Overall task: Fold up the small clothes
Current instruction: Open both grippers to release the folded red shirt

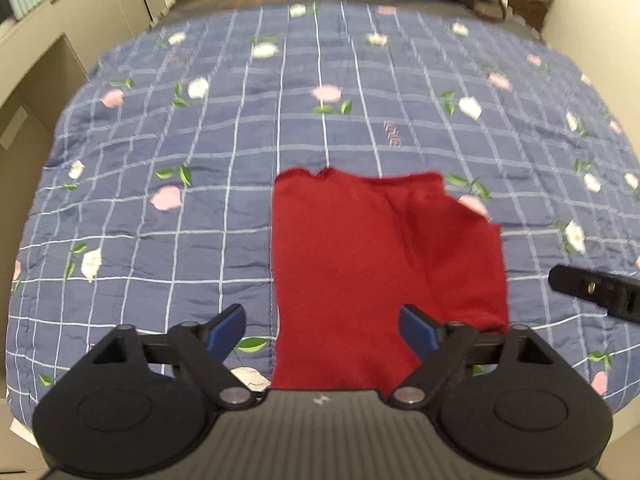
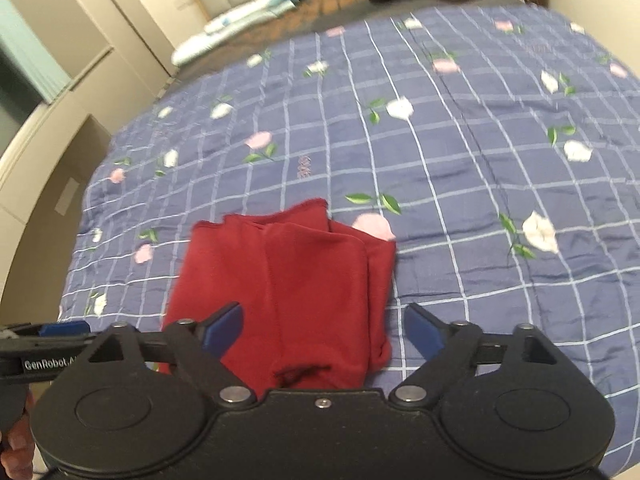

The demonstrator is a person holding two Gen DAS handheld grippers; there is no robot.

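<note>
Your left tool [image 1: 322, 330] and right tool [image 2: 323, 330] both hang released, grasping nothing.
The folded red garment [image 1: 360, 264] lies lower centre on the bed's quilt [image 1: 200, 140].

both wrist cams look fwd & down over their own spread fingers, close above the bed. left cam faces the red garment [image 1: 360, 272] square-on; right cam sees it [image 2: 288, 296] from the right. both share the blue quilt [image 1: 200, 160].
</note>
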